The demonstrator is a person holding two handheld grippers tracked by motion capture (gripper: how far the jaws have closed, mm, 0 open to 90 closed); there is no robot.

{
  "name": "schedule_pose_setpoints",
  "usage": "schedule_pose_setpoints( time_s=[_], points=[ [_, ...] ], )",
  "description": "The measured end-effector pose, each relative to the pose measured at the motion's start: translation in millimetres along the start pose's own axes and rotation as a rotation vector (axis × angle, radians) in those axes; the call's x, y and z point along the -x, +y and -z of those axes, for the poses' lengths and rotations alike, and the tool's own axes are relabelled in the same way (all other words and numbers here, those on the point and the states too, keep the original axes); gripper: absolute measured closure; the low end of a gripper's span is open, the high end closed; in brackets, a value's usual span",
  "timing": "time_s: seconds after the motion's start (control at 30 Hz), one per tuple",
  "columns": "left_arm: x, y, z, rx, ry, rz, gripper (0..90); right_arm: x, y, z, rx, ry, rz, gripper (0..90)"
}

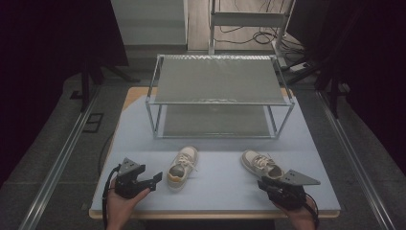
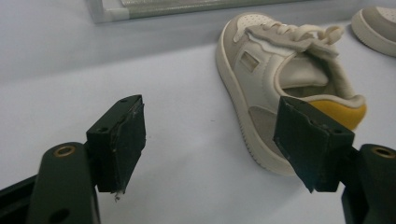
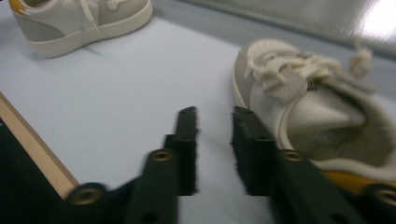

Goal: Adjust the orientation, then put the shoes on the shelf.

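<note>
Left shoe: a small cream and grey sneaker with white laces and a yellow heel patch [image 1: 182,167] lies on the pale blue table top [image 1: 220,189], near the middle and a bit to the left. Its toe points to the far side and its heel to the near side.
Right shoe: a second cream and grey sneaker of the same kind [image 1: 260,164] lies on the right part of the table, well apart from the first one. Its toe points far and left.
Left tool: the black left gripper [image 1: 154,180] sits in the person's hand at the near left corner. Its jaws stand wide apart with nothing between them. In the left gripper view [image 2: 210,144] the yellow heel of the left shoe [image 2: 275,79] is just beside one jaw, and I cannot tell if it touches.
Right tool: the black right gripper [image 1: 265,184] sits in the hand at the near right, just beside the heel of the right shoe. In the right gripper view [image 3: 215,135] its jaws are a little way apart and hold nothing; the right shoe [image 3: 317,107] lies just beside them.
Rack: a silver metal rack with two grey shelves [image 1: 219,80] stands on the far half of the table, behind both shoes.
</note>
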State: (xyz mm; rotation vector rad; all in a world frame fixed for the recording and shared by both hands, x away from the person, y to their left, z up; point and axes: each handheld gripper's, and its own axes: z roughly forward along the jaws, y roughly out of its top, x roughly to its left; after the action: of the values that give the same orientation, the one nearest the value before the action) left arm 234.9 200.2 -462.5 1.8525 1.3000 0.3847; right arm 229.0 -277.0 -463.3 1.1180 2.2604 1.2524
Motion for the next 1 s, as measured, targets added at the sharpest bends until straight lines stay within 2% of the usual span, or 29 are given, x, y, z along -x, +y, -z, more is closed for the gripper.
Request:
schedule_pose_setpoints(
  time_s=[0.03, 0.07, 0.1, 0.3, 0.37, 0.53, 0.63, 0.73, 0.83, 1.0],
  points=[
    [0.8, 1.5, 3.9, 0.004, -0.002, -0.004, 24.8, -3.3, 4.4, 3.8, 0.012, -0.009, 0.017, 57.0],
    [0.8, 1.5, 3.9, 0.004, -0.002, -0.004, 24.8, -3.3, 4.4, 3.8, 0.012, -0.009, 0.017, 57.0],
    [1.4, 2.9, 7.2, 0.011, -0.003, -0.005, 24.8, -5.3, 9.4, 7.8, 0.028, -0.010, 0.020, 49.8],
    [9.5, 10.3, 18.5, 0.026, -0.012, -0.030, 23.9, -3.1, 20.6, 18.3, 0.047, -0.029, 0.039, 39.3],
    [15.5, 11.6, 17.3, 0.011, 0.006, -0.056, 23.5, 3.0, 23.9, 21.6, 0.049, -0.049, 0.033, 35.5],
    [22.7, 14.8, 14.6, -0.004, -0.008, -0.076, 22.6, 13.6, 27.4, 24.8, 0.037, -0.060, 0.016, 31.7],
    [28.2, 21.3, 13.0, -0.032, -0.015, -0.098, 21.2, 21.7, 29.9, 25.6, 0.025, -0.058, 0.002, 31.3],
    [32.6, 28.8, 11.0, -0.039, -0.020, -0.105, 20.8, 27.3, 33.4, 25.6, 0.016, -0.070, -0.003, 31.3],
    [41.0, 38.0, 2.6, -0.065, -0.036, -0.120, 20.0, 34.4, 37.0, 22.3, 0.009, -0.074, -0.018, 30.6],
    [48.5, 42.8, -13.2, -0.108, -0.044, -0.120, 18.6, 39.0, 41.0, 14.0, -0.007, -0.072, -0.022, 28.2]
  ],
)
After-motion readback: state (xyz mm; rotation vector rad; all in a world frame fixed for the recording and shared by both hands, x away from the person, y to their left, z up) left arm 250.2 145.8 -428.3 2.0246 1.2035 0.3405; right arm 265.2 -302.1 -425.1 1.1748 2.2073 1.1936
